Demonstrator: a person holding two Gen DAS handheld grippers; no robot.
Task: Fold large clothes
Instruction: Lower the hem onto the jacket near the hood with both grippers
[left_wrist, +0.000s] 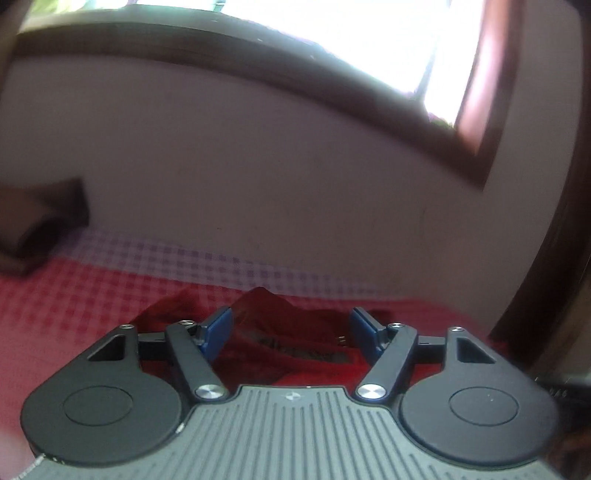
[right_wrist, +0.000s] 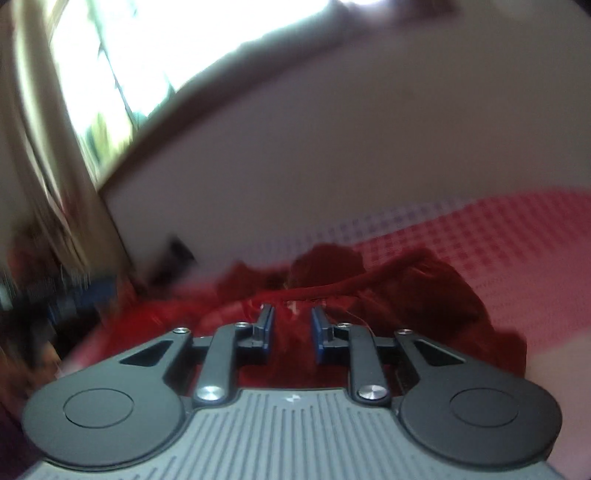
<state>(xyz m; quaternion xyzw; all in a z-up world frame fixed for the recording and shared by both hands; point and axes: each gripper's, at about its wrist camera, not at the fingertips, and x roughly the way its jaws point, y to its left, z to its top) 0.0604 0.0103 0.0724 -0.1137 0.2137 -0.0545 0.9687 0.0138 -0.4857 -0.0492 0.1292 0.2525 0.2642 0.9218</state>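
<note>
Left wrist view shows the left tongs (left_wrist: 290, 334) spread wide, holding nothing, low over a red garment (left_wrist: 273, 332) heaped on the checked bed (left_wrist: 92, 288). Right tongs (right_wrist: 291, 328) stand part open, empty, above the same crumpled cloth, which looks soft, light and floppy; I'd pinch its corded hem (right_wrist: 362, 278).
</note>
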